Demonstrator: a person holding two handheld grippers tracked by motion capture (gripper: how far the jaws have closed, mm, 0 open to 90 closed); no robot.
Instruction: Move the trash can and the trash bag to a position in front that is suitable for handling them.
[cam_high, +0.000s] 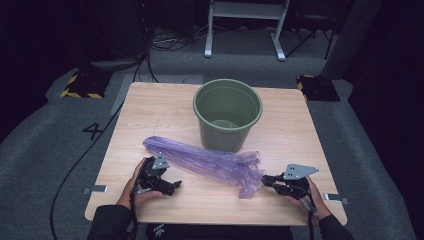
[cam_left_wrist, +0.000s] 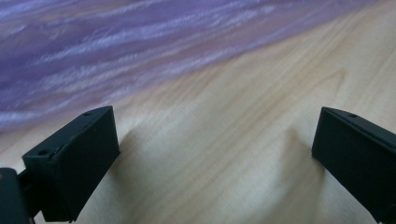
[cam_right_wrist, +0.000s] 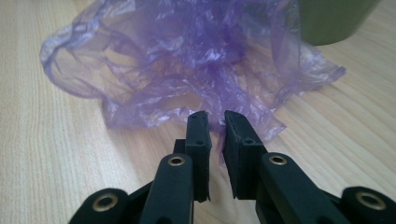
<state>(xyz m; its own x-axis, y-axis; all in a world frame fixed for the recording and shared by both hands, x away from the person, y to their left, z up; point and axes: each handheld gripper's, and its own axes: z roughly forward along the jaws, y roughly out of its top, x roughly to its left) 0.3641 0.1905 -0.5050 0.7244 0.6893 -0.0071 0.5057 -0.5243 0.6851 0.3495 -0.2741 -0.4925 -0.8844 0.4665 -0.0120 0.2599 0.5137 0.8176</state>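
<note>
The right gripper (cam_right_wrist: 215, 116) has nearly closed jaws, maybe pinching the purple bag's (cam_high: 210, 162) near edge to lift it. The left gripper (cam_high: 159, 179) waits wide open.

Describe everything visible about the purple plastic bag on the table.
The purple plastic bag is thin, translucent, crinkled film, gathered into a long bundle lying flat on the wooden table, slanting from the left gripper toward the right gripper, just in front of the green bucket. Its right end flares open and ragged. The right gripper's nearly closed jaws sit at that edge; whether they pinch film is unclear.
</note>
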